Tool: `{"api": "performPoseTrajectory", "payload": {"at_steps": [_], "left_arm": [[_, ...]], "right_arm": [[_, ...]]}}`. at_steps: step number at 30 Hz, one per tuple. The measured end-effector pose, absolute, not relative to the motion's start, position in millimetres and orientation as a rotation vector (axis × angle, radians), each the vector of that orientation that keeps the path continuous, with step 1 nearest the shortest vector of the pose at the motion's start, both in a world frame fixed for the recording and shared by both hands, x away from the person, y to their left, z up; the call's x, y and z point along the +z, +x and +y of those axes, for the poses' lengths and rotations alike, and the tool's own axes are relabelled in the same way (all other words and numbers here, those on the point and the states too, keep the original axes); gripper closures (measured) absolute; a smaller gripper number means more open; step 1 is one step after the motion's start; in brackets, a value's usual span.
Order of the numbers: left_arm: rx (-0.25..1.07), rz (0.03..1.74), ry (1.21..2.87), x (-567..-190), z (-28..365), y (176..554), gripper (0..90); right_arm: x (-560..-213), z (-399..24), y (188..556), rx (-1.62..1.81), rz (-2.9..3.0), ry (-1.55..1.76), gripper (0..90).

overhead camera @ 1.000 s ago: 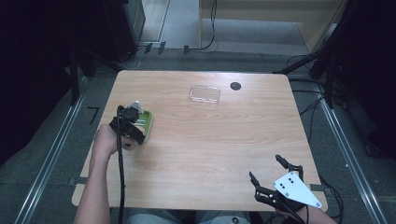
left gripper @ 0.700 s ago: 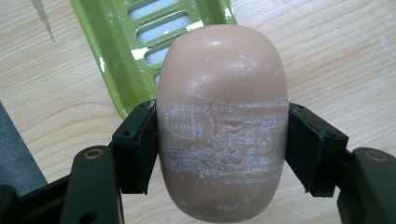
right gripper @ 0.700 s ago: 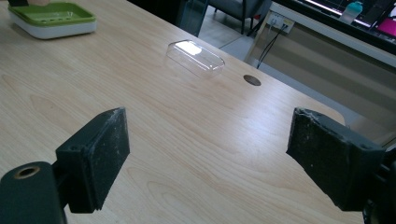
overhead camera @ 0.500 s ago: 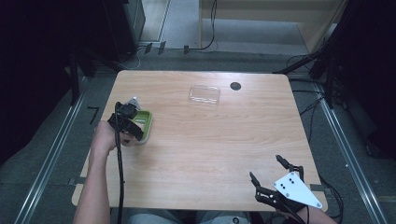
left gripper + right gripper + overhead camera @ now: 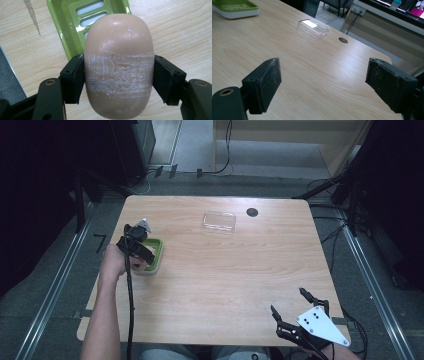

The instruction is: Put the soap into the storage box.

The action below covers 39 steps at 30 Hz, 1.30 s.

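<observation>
One wooden table [image 5: 225, 270] stands on grey floor. Left gripper [image 5: 118, 77] pinches an oval soap [image 5: 118, 62] across its width, long axis toward the green dish [image 5: 72, 22]. Right gripper [image 5: 324, 80] gapes, well apart from the dish.

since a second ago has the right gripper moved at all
No. The right gripper sits at the same spot by the table's near right corner, fingers apart.

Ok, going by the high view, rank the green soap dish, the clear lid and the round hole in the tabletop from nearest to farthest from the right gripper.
From the right gripper, at the table's near right corner:
1. Round hole, far edge, right of centre. Its lead over the lid is slim.
2. Clear lid, just left of the hole.
3. Green soap dish, far over at the left side, under the left gripper.
</observation>
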<state>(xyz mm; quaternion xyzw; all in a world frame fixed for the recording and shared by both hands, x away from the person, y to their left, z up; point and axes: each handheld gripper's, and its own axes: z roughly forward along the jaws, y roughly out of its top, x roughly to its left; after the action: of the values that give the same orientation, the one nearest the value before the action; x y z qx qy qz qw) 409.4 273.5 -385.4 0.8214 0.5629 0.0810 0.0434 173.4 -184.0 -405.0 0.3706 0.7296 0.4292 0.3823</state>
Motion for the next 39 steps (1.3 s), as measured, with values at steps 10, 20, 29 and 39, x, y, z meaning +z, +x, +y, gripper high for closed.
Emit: {"api": "performPoseTrajectory", "payload": {"at_steps": [10, 20, 29, 39], "left_arm": [[0.265, 1.753, 2.474, -390, 273, 423, 34.0], [0.276, 1.794, 2.443, -398, 272, 436, 34.0], [0.272, 1.828, 2.417, -409, 276, 444, 34.0], [0.285, 1.861, 2.392, -416, 279, 446, 33.9]], "right_arm": [[-405, -191, 168, 1.073, 1.843, 0.970, 13.3], [-406, -198, 163, 1.058, 1.828, 0.995, 13.3], [-406, -200, 162, 1.052, 1.826, 0.999, 13.3], [-406, -199, 162, 1.053, 1.828, 1.000, 13.3]]}}
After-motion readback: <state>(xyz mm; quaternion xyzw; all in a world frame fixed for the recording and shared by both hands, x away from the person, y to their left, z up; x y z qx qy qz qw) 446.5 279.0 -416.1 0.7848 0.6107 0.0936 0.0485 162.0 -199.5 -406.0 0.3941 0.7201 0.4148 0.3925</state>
